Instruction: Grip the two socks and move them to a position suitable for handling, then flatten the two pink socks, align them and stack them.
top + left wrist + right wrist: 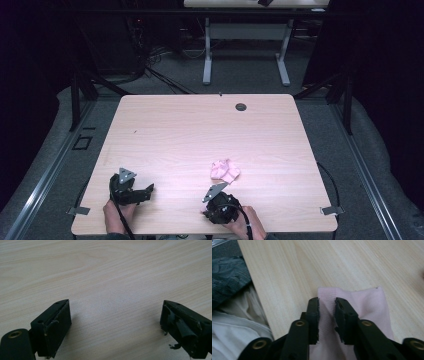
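Your right tool (327, 315) has its jaws nearly together with a fold of the pink cloth (362, 305) between them; the pads look to be pinching it, low over the table (190, 130). From above, the pink cloth (225, 171) lies crumpled just beyond your right tool (220, 202), near the front edge. Your right hand (245, 222) comes in from that edge, angled toward the cloth. Your left tool (115, 322) rests with jaws wide apart over bare wood, well left of the cloth. The table beyond is open.
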Motion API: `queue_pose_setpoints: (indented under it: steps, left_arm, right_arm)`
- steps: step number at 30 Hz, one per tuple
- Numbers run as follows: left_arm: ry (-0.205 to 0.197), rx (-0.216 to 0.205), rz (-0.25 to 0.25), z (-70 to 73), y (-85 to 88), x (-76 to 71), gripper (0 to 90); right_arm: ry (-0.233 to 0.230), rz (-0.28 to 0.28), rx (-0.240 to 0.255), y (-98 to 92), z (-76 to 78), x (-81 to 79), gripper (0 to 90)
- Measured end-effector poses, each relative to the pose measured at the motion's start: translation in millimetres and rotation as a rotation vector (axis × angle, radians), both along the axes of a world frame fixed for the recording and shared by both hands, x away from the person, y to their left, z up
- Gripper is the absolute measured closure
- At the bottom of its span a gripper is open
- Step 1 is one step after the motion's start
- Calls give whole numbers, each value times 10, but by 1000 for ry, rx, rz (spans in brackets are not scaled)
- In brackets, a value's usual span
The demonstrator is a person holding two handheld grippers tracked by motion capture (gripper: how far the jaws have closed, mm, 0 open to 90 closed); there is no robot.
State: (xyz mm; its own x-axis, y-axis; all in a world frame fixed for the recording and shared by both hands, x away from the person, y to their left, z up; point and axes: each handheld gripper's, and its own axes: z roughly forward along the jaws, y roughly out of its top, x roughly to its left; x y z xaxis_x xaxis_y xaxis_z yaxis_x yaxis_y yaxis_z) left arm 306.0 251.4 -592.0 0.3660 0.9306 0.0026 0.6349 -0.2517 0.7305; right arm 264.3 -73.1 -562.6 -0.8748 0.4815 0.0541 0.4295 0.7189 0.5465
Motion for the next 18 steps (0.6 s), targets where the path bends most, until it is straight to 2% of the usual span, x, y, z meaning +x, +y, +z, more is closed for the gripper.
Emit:
queue_pose_setpoints:
  steps: [2,3,5,8,11,12,14,15,16,18]
  left_arm:
    - [0,0,-1,0,0,0,100]
    - [0,2,0,1,-1,-1,100]
    - [0,1,1,1,0,-1,100]
    - [1,0,2,1,1,0,100]
    - [-18,20,8,7,-13,-20,111]
    - [-18,20,8,7,-13,-20,118]
    - [-28,32,8,9,-31,-30,116]
    - [-20,30,12,10,-40,-30,106]
    - [-20,30,12,10,-40,-30,99]
    - [-10,1,12,17,-72,-45,92]
  right_arm:
    - [-10,-17,6,5,-11,-5,775]
    - [-15,-22,9,-8,-18,7,823]
    - [-10,-19,9,-19,-16,19,830]
    - [14,-26,35,-60,-5,45,844]
    - [27,-39,110,-136,84,59,844]
    - [27,-39,110,-136,84,59,844]
    - [33,-51,157,-194,166,73,844]
    - [28,-63,186,-246,235,82,844]
    - [28,-63,186,-246,235,82,844]
    - [18,-78,218,-287,283,94,844]
